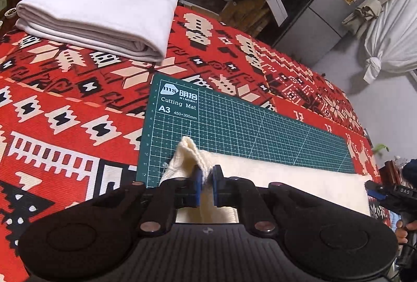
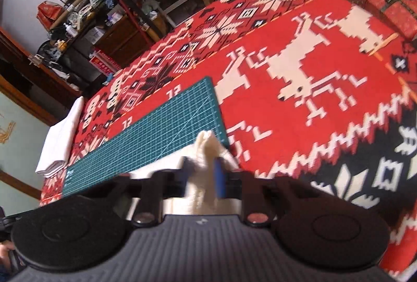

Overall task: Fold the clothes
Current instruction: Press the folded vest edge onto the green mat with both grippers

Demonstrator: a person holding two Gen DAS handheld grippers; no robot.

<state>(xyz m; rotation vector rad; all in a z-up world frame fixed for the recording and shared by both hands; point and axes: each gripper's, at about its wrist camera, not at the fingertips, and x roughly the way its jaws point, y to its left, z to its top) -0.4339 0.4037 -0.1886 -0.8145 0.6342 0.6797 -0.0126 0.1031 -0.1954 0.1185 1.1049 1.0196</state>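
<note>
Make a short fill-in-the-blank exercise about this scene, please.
1. The left gripper is shut on the ____ cloth.
2. That cloth lies partly on a green ____ mat.
3. The folded white cloth rests on the ____ patterned tablecloth.

Missing words: cream; cutting; red

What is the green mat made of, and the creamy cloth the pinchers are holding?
The green mat looks like matte plastic or rubber: flat, stiff, printed with a white grid and "Cutting Mat". The creamy cloth looks knitted, perhaps cotton or wool: fine ribs show, and it bunches softly where it is pinched.
</note>
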